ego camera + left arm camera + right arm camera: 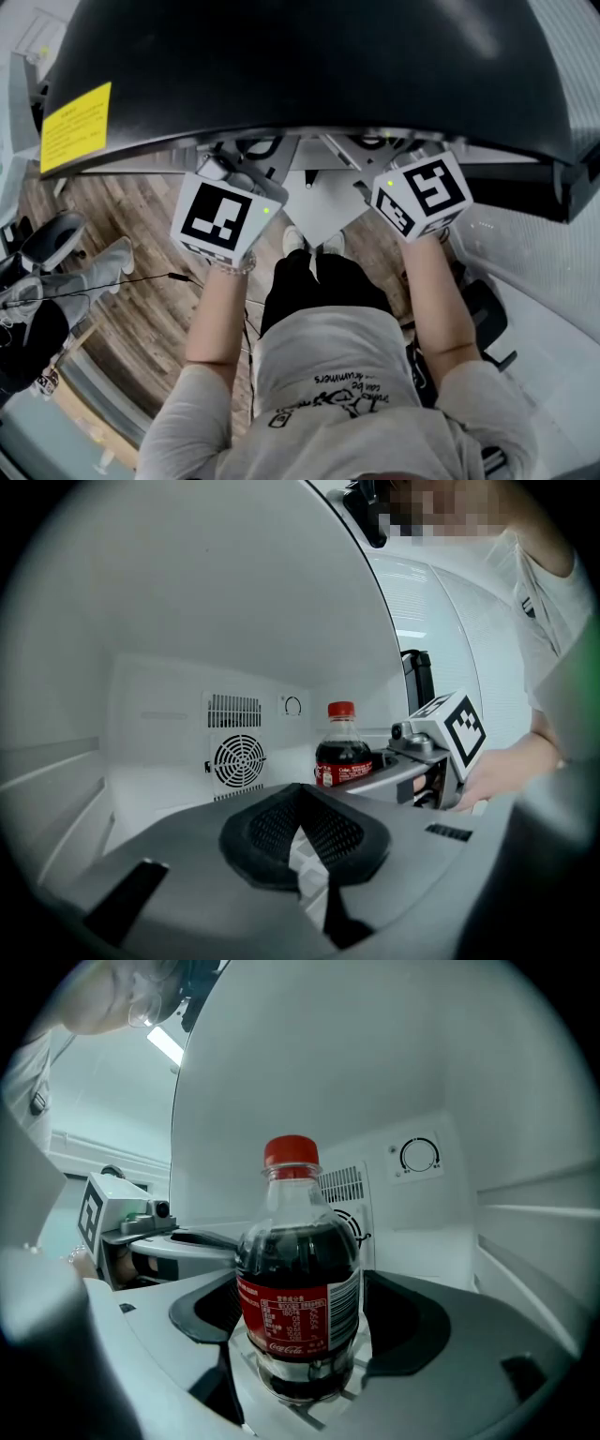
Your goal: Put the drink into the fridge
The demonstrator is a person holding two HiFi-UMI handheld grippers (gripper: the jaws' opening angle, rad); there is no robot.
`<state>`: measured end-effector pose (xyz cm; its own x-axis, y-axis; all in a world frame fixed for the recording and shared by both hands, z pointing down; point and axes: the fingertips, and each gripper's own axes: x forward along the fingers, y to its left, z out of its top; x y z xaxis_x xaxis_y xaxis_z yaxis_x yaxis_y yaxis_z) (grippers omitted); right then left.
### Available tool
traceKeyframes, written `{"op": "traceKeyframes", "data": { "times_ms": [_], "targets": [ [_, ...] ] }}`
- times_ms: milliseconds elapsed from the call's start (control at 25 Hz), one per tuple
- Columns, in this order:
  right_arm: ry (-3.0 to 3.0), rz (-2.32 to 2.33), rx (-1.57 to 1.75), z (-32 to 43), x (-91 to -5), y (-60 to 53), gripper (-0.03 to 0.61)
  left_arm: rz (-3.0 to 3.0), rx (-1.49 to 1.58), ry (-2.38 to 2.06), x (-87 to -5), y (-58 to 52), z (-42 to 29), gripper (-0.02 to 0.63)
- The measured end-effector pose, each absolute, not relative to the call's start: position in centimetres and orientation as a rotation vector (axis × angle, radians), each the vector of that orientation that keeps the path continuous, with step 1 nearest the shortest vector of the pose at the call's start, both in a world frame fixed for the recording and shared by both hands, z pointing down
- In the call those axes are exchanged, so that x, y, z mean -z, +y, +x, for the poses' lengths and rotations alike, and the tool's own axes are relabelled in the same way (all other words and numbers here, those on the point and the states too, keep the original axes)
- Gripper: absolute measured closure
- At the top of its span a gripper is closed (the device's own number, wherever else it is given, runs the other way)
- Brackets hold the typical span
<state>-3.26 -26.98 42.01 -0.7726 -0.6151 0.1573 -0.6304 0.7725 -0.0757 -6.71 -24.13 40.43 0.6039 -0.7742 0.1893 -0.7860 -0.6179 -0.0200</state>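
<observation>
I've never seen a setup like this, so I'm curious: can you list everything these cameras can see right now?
Fridge: one, white inside, both grippers reach into it.
Bottle: one, dark cola with red cap, upright on the shelf.
Fan: one, white, at the fridge's back.
Dial: one, white, at the fridge's back.
Sticker: one, yellow, on the black casing above the grippers.
Floor: wood, brown, below.
Person: one, grey shirt, standing.
Left gripper: one, grey with black pads, shut, empty, beside the bottle.
Right gripper: one, same colours, open, jaws either side of the bottle.
</observation>
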Motion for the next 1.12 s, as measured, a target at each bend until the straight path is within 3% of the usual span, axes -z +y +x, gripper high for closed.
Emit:
{"op": "traceKeyframes", "data": {
  "times_ms": [1120],
  "targets": [
    [-2.842, 1.119, -0.275, 2.7, -40.2, -19.4, 0.204, 2.75, -0.129, -1.233, -38.9, -17.6, -3.2, 0.612]
  ]
}}
